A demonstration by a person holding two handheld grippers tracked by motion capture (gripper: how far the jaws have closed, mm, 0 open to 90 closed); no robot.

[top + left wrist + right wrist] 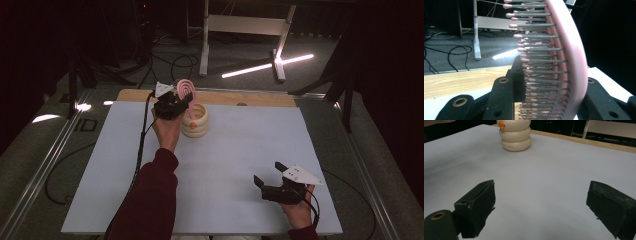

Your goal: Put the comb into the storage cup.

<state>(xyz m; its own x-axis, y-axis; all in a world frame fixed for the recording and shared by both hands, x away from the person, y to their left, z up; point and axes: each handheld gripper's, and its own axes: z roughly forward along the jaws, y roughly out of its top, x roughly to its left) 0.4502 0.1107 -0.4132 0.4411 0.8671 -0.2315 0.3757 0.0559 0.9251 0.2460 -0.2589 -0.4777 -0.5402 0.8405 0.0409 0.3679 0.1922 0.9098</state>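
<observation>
- High view: the left gripper [176, 104] is closed on a pink hairbrush [186, 91], held upright with its rounded head above the jaws, right over the mouth of a cream ringed holder [195, 121]. The brush's lower end dips toward the holder's opening; whether it touches the rim cannot be told. The left forearm, in a dark red sleeve [150, 200], stretches up from the near edge to the far left part of the tabletop [240, 150]. The right gripper [270, 174] sits low near the front right corner, jaws spread wide with nothing between them, well apart from the holder. A broad bare stretch of tabletop lies between the two grippers; the holder stands near the far wooden edge.
- Left gripper view: the hairbrush [571, 62] stands clamped between the two black jaws, its curved pink back to the right and its grey bristles with pink tips pointing left. Beyond it, the wooden edge strip [461, 80] and floor cables show.
- Right gripper view: both black jaws stand far apart over bare tabletop [544, 182], gripping nothing. The holder [515, 135] stands far ahead, upper left, with an orange mark on its side.
</observation>
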